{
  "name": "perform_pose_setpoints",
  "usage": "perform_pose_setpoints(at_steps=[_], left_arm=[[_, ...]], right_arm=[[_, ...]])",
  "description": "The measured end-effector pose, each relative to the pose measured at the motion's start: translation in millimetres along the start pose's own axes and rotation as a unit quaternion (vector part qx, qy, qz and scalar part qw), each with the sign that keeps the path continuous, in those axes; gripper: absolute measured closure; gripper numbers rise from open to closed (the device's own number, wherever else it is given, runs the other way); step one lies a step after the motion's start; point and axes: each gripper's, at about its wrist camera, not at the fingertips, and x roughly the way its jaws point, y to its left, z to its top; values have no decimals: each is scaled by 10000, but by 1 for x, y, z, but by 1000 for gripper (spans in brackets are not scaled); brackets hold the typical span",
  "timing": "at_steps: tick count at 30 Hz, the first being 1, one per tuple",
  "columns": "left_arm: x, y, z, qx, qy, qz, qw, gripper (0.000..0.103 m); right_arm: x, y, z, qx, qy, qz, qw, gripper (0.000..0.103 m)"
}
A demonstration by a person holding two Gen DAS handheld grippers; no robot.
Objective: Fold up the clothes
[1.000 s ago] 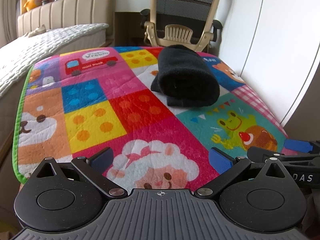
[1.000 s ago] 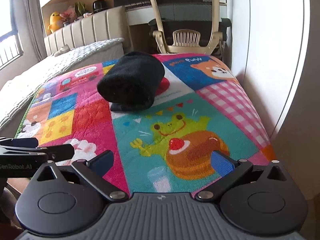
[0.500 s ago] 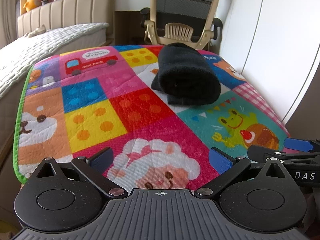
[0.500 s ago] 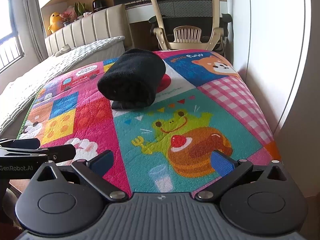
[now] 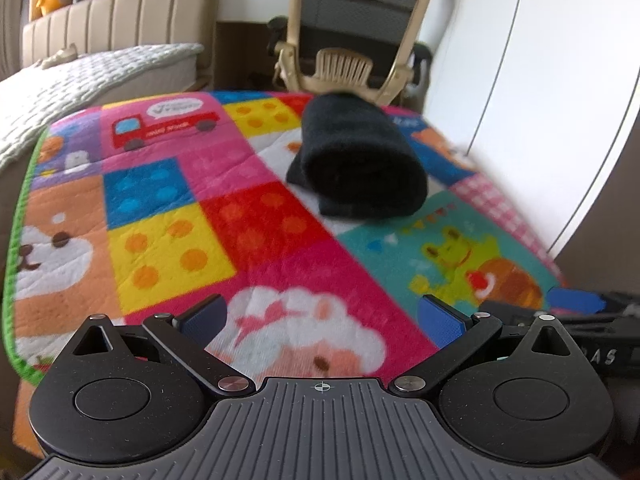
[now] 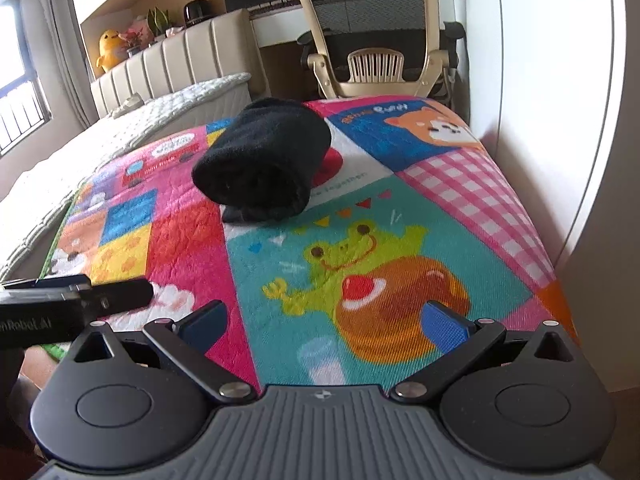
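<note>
Left wrist view: my left gripper (image 5: 322, 316) and right gripper (image 6: 322, 320) both hang spread, gripping nothing, near edge of colourful cartoon-print quilted mat (image 5: 168, 248). Black fleece garment (image 5: 360, 164) lies rolled-folded mid-mat, well apart from both. Folding looks done; nothing left visible.

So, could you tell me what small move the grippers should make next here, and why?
Probably none toward the cloth: the black garment already lies rolled into a compact bundle on the patchwork play mat, and both the left gripper and right gripper are open, empty and well short of it. I would ease them back off the mat's near edge.
</note>
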Motion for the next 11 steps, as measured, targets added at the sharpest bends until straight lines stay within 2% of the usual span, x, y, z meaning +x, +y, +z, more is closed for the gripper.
perform_pose_setpoints(at_steps=[4,9,11], left_arm=[[0,3,7,-3,-516,143,9986,0],[18,13,17,-261,-392,-48,9989,0],[25,15,21,-218,-376,-3,9991,0]], right_arm=[[3,-4,11,29,-229,-27,9997,0],[14,-11,27,182,-351,-15,9992,0],[22,-15,32,259,-328,-34,9991,0]])
